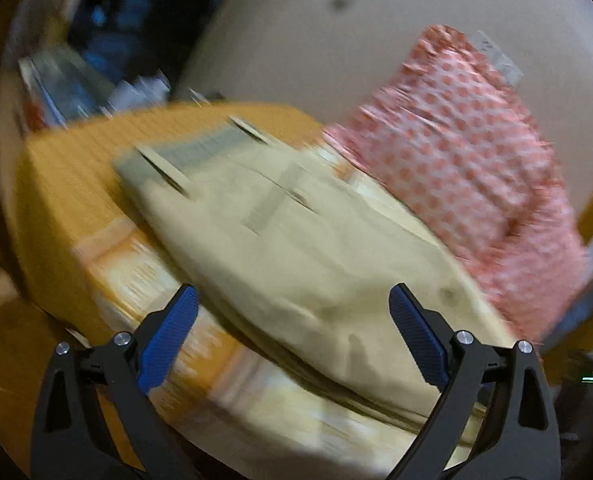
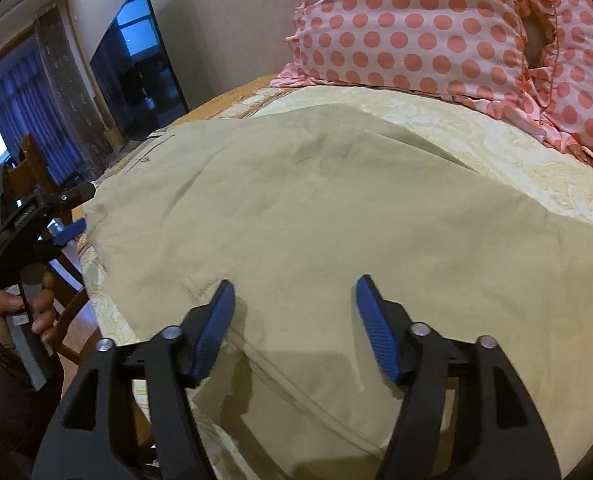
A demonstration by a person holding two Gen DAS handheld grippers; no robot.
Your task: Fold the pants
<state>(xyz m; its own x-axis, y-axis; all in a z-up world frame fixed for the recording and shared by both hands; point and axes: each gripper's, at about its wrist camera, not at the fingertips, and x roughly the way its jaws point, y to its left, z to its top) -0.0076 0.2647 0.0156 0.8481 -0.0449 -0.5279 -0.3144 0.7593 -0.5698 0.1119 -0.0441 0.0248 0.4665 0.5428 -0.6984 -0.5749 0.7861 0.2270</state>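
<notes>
Beige pants (image 2: pixel 336 220) lie spread flat on a bed with a pale yellow patterned cover. In the blurred left wrist view the pants (image 1: pixel 288 248) run away from me, with the waistband and belt loops at the far end. My left gripper (image 1: pixel 294 300) is open and empty, just above the near part of the pants. My right gripper (image 2: pixel 294 286) is open and empty, hovering low over the pants near a seam. The left gripper (image 2: pixel 66 216) also shows in the right wrist view at the bed's left edge, held by a hand.
Pink pillows with coral dots (image 2: pixel 436 32) lie at the head of the bed, beside the pants, and show in the left wrist view (image 1: pixel 468 172). A dark TV screen (image 2: pixel 136 68) stands against the wall. A wooden chair (image 2: pixel 28 160) stands left of the bed.
</notes>
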